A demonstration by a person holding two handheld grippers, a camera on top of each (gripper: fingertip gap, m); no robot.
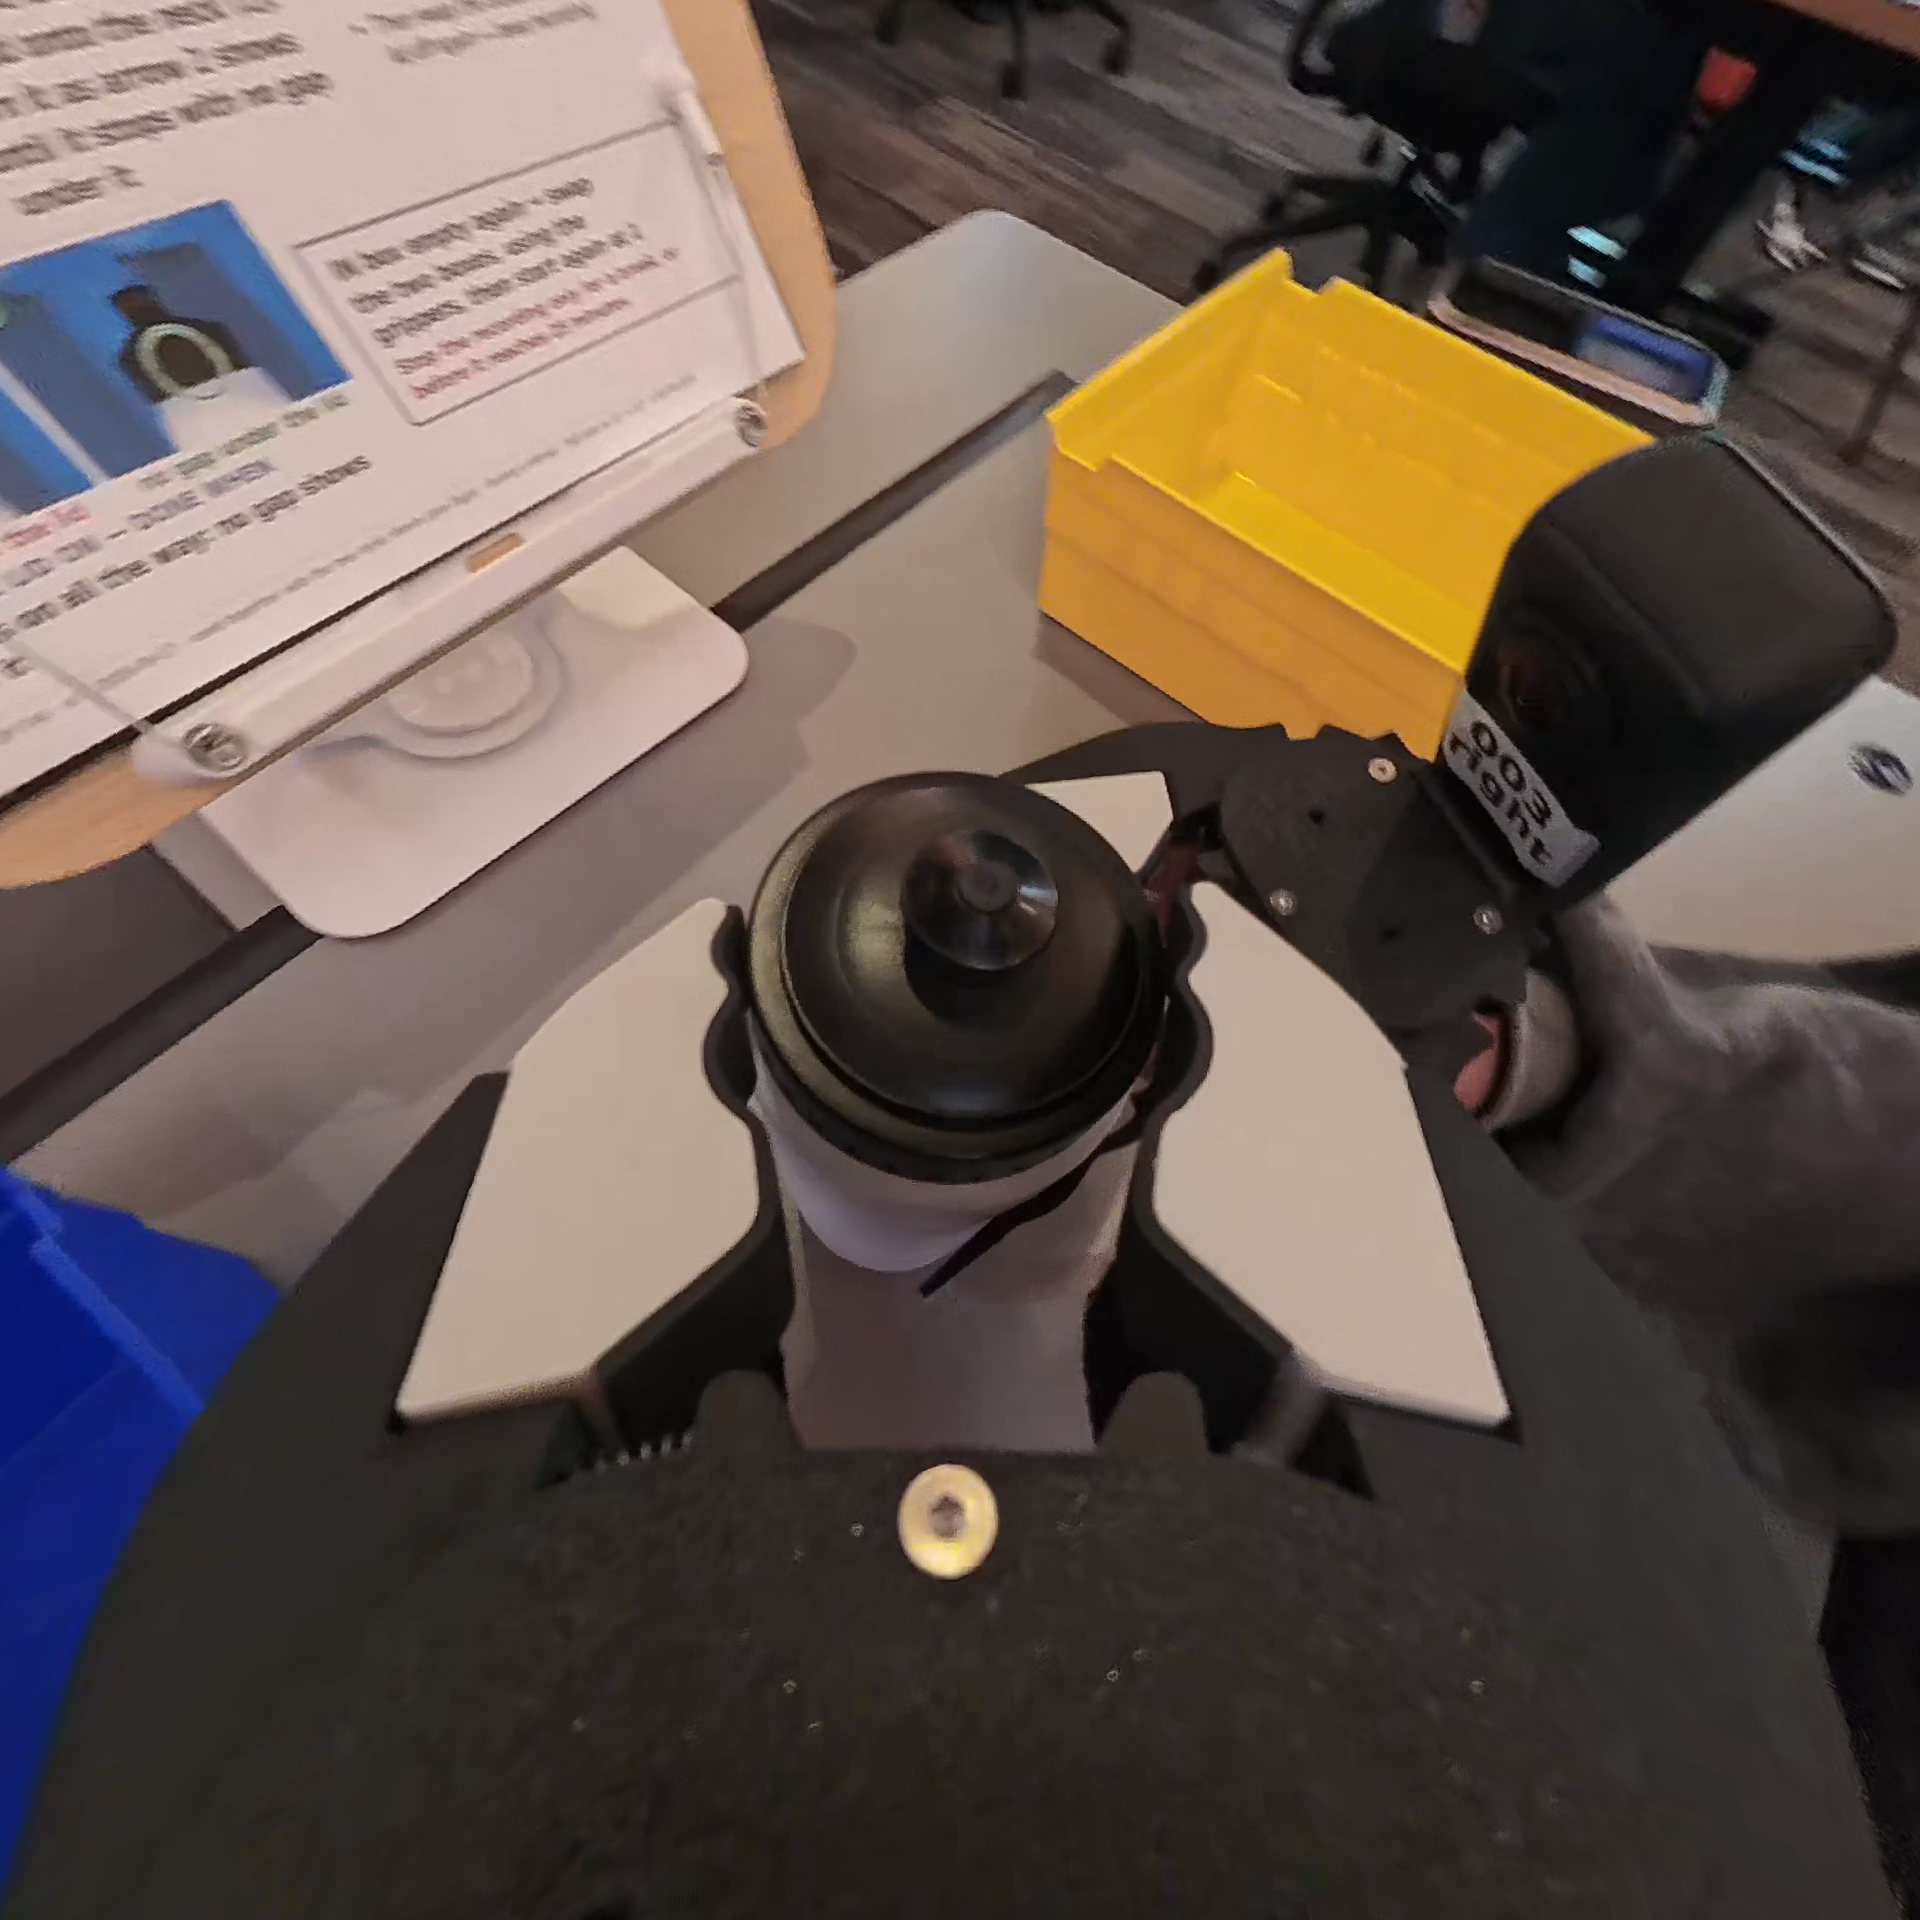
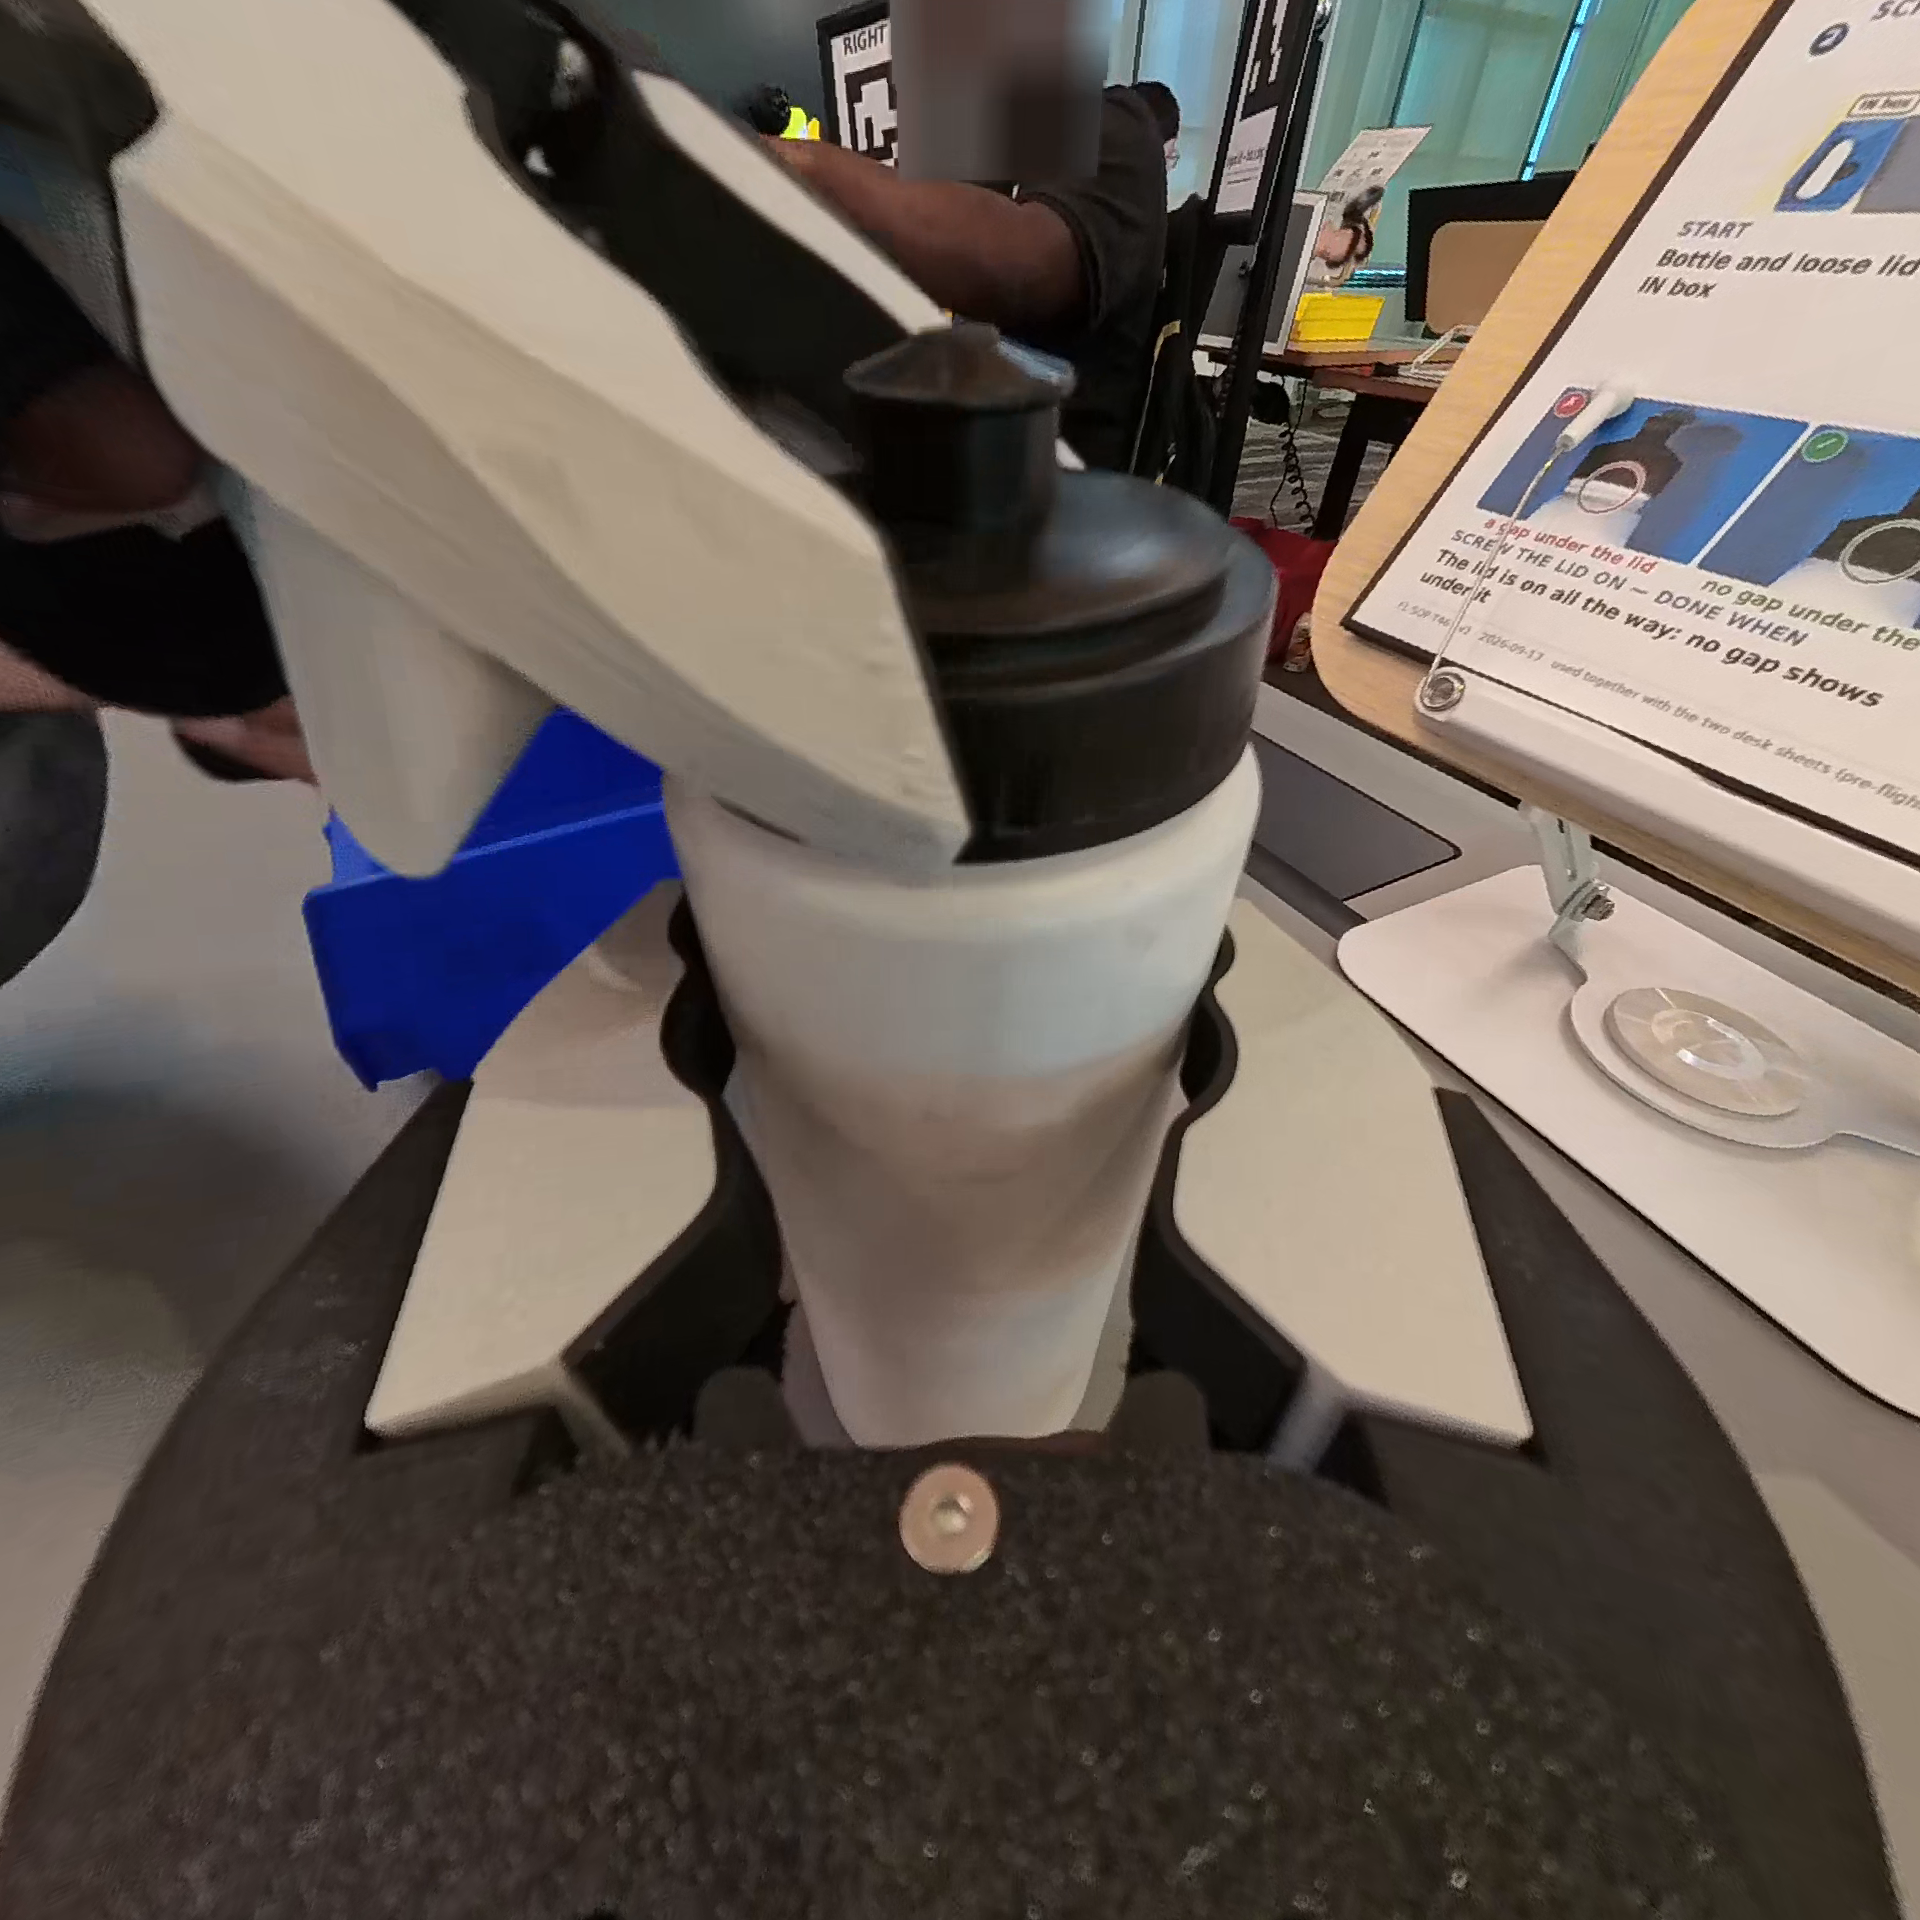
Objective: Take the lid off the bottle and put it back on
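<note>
Both grippers are on the bottle. It's white, upright, held off the desk as far as I can tell; the base is hidden in both views.

The right gripper is clamped on the bottle body below the shoulder, the notched jaws hugging both sides. The left gripper comes in from above, fingers closed around the black lid, the curved pads seated on its rim. The lid sits on the neck, spout knob up. Whether it's fully threaded I can't say: the right wrist view is blurred and the left gripper's finger covers half the seam.

Step in hand, my read: turning the lid, direction unknown from this.

To do it well:
- keep the right grip firm so the body doesn't spin with the lid
- keep the left gripper's axis in line with the neck; tilt risks cross-threading
- grip the rim, not the knob
- short turns, regrip, no side load

The blue bin is behind on the left, the yellow bin on the right, and the instruction stand is near; all are apart from the bottle.
</note>
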